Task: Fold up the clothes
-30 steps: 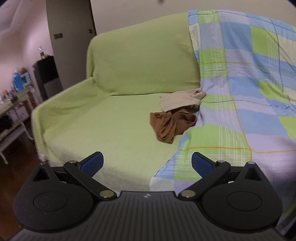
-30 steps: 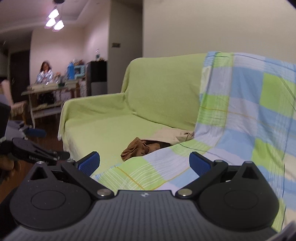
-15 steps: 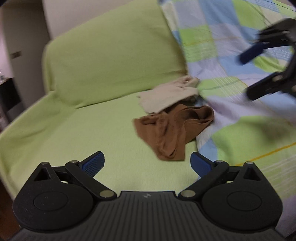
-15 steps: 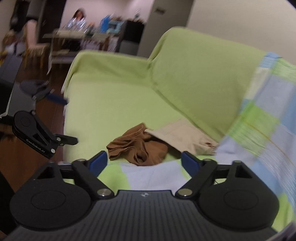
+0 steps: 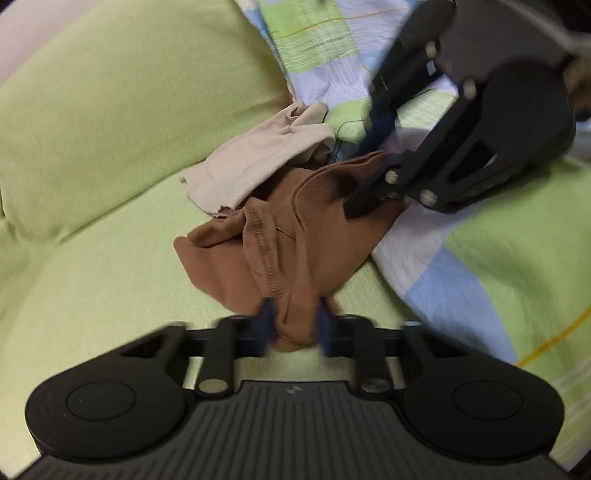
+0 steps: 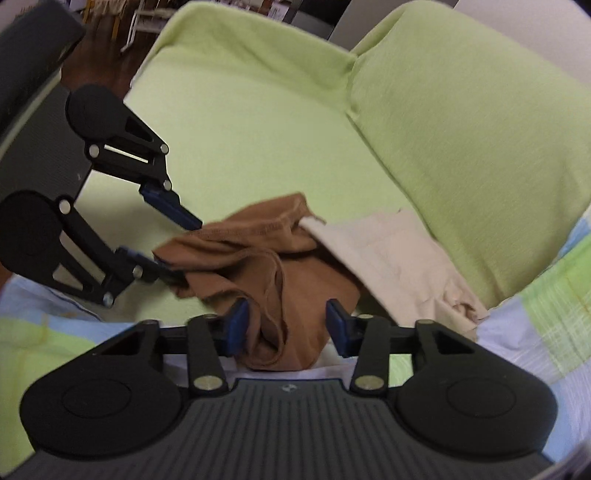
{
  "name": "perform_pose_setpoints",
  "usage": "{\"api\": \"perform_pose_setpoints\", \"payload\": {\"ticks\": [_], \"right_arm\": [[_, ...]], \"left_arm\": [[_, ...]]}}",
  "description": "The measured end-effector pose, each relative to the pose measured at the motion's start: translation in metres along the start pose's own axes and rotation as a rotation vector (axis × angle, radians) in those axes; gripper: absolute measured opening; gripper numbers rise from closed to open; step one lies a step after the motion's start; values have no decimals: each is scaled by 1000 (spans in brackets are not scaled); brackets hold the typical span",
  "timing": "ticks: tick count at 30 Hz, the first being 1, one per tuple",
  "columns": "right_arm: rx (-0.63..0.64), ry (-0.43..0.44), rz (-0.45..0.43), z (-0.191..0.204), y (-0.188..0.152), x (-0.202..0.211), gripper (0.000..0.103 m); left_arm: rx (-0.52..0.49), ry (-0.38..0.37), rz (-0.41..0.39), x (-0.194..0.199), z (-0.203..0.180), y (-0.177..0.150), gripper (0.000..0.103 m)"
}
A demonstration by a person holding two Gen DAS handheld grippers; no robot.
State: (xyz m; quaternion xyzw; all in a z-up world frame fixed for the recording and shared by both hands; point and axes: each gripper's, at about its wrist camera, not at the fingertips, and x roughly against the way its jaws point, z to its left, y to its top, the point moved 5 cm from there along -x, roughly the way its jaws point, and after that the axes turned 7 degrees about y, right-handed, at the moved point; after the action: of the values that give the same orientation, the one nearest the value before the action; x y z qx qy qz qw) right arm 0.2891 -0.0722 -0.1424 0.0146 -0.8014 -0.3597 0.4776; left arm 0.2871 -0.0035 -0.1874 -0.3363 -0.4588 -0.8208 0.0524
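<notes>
A crumpled brown garment point(image 5: 288, 236) lies on the green sofa seat point(image 5: 110, 288); it also shows in the right wrist view point(image 6: 280, 258). A beige garment point(image 5: 258, 162) lies partly over its far side, also seen in the right wrist view point(image 6: 391, 258). My left gripper point(image 5: 293, 325) straddles the brown garment's near edge, jaws narrowed around the cloth and blurred. My right gripper point(image 6: 286, 325) straddles the opposite edge, jaws partly open with cloth between them. Each gripper shows in the other's view, the right one point(image 5: 373, 166) and the left one point(image 6: 173, 236).
A checked blue, green and white blanket point(image 5: 498, 258) covers the sofa's right side, touching the brown garment. The green backrest point(image 6: 461, 122) rises behind. Dark wooden floor and furniture legs point(image 6: 122, 22) lie beyond the sofa's far end.
Both grippers have moved in from a distance down onto the brown garment, one at each end. Both pairs of jaws have narrowed from wide open.
</notes>
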Motion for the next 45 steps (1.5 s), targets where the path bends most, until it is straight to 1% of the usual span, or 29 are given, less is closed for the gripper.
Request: {"api": "perform_pose_setpoints", "payload": {"ticks": [2,4,5,7,9,12,15,17,18,19,21,22,23,24,25,27,28,29,30,32,34,36,37,38,39,40,41,43,45], "right_arm": [[-10,0,-42,3,4,11,5],[-17,4,-83,7,8,21,5],[-23,15,-119,10,12,35,5],[-46,48,-185,13,19,65,5],[-96,76,-268,13,24,114,4],[-204,86,-356,6,10,182,4],[-286,11,-424,6,-26,252,4],[-345,-84,-451,10,-66,300,4],[-374,-129,-452,12,-86,318,4],[-387,-149,-451,17,-95,327,4],[-472,-262,-446,30,-148,363,4],[-487,-290,-432,35,-160,366,3],[-522,-331,-375,39,-190,370,4],[-556,-372,-317,44,-220,374,4],[-589,-376,-277,44,-237,373,4],[-686,-410,-111,43,-304,366,6],[-694,-420,-98,44,-310,367,6],[-722,-446,-80,45,-329,373,7],[-758,-474,-79,46,-346,384,8],[-782,-517,-97,48,-361,397,10],[-803,-532,-120,54,-365,408,13],[-821,-487,-168,61,-358,411,18],[-808,-462,-180,72,-355,414,21],[-795,-437,-192,84,-352,417,30],[-776,-407,-201,91,-349,411,34],[-755,-377,-209,99,-345,405,35],[-718,-322,-223,105,-337,388,36],[-644,-268,-199,119,-320,359,42],[-550,-239,-153,130,-307,328,46]], "left_arm": [[13,24,-20,12,3,2,10],[52,35,-49,38,10,6,10],[68,38,-68,55,13,9,10],[91,40,-118,92,16,19,10],[98,32,-180,132,16,37,10],[65,-3,-266,181,-5,68,10],[1,-66,-340,211,-46,94,10],[-45,-132,-390,228,-84,111,10],[-58,-187,-421,234,-111,119,10],[-65,-233,-436,237,-134,124,11],[-77,-318,-426,234,-183,126,12],[-83,-356,-409,230,-207,123,13],[-86,-387,-389,227,-225,119,16],[-98,-424,-354,223,-249,111,22],[-114,-464,-313,219,-276,102,22],[-150,-504,-263,222,-306,81,22],[-158,-514,-246,229,-316,70,22],[-158,-518,-234,238,-323,60,22],[-145,-522,-205,243,-325,47,23],[-113,-512,-173,244,-320,34,27],[-66,-481,-154,249,-302,22,31],[-56,-444,-152,245,-295,23,40],[-57,-418,-151,241,-288,26,40],[-66,-399,-148,235,-290,32,40],[-75,-382,-143,232,-291,33,40],[-79,-367,-141,230,-289,35,40],[-81,-358,-141,230,-285,39,41],[-75,-354,-141,222,-280,49,41],[-74,-345,-142,214,-277,55,44]]}}
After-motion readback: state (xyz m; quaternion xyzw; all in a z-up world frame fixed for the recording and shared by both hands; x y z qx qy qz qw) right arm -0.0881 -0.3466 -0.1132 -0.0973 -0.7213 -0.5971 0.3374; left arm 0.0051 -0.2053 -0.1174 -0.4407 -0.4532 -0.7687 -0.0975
